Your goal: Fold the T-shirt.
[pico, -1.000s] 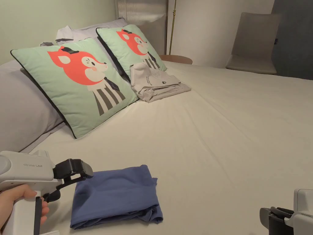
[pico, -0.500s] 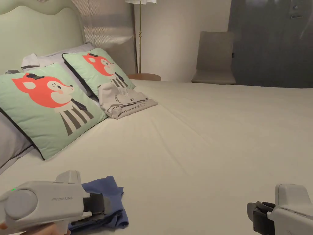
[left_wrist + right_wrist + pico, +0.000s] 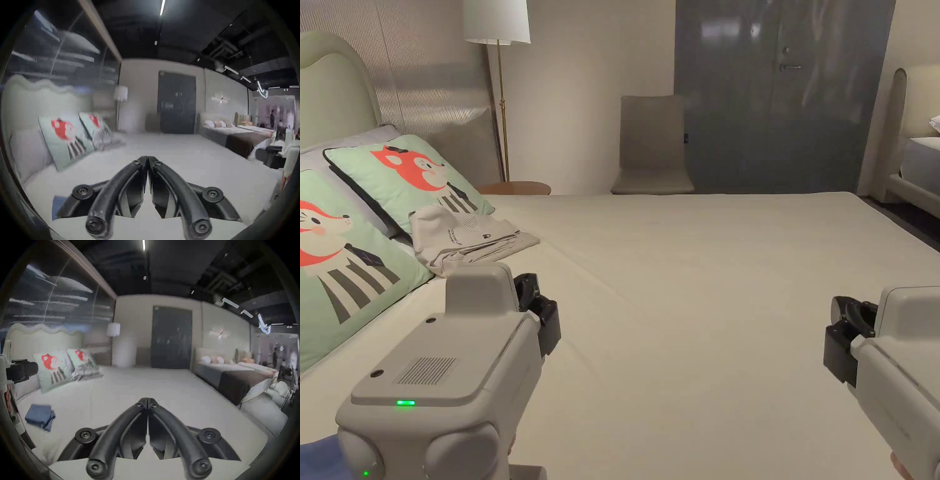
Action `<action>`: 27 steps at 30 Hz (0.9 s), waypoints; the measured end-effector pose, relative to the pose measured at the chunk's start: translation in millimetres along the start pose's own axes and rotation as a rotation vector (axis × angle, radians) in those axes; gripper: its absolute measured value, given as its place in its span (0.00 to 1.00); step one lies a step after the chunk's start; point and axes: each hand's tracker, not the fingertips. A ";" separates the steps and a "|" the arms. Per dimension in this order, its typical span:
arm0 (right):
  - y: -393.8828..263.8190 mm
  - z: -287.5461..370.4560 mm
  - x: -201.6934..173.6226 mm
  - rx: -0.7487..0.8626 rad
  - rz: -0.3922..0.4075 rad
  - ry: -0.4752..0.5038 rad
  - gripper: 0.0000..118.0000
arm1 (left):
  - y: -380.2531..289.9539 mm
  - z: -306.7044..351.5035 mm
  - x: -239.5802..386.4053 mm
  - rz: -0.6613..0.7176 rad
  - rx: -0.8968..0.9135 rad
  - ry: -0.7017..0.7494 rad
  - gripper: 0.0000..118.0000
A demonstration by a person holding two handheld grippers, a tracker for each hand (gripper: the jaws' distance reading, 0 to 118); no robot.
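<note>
Down at the near left corner of the cream-sheeted bed (image 3: 146,386) sits the folded blue cotton T-shirt (image 3: 39,416), a tidy little rectangle lying flat on the sheet. We can also catch a sliver of it at the bottom left of the head view. Neither of our tools is touching it. Our left gripper (image 3: 147,160) has its black jaws pinched together with nothing between them, held up above the mattress. Same deal with our right gripper (image 3: 147,400), tips meeting and empty, well apart from the shirt. Further up by the headboard we've got two mint-green square cushions with orange fox prints (image 3: 409,181), and a folded beige garment (image 3: 469,240) resting just beside the nearer one. Behind that, a white-shaded brass floor lamp (image 3: 497,37) and a beige chair (image 3: 652,147) against the dark door.
</note>
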 end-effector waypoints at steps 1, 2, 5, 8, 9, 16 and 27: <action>5.7 3.8 1.6 0.047 -0.002 -0.022 0.00 | 2.9 2.0 3.9 -0.012 0.038 0.017 0.00; 12.0 8.4 3.2 0.100 0.003 -0.046 0.00 | 5.9 4.8 7.6 -0.026 0.080 0.030 0.00; 24.9 20.1 5.3 0.233 0.013 -0.105 0.00 | 12.7 11.5 18.4 -0.059 0.173 0.071 0.00; 27.6 21.6 3.5 0.256 0.057 -0.110 0.00 | 14.7 13.3 25.9 -0.082 0.200 0.081 0.00; 27.5 21.1 3.8 0.250 0.056 -0.105 0.00 | 14.4 13.1 25.6 -0.079 0.198 0.076 0.00; 19.8 19.6 3.4 0.216 0.052 -0.093 0.00 | 8.7 13.1 25.7 -0.063 0.172 0.065 0.00; 18.2 15.4 -1.4 0.192 0.063 -0.071 0.00 | 10.8 8.8 19.4 -0.043 0.136 0.059 0.00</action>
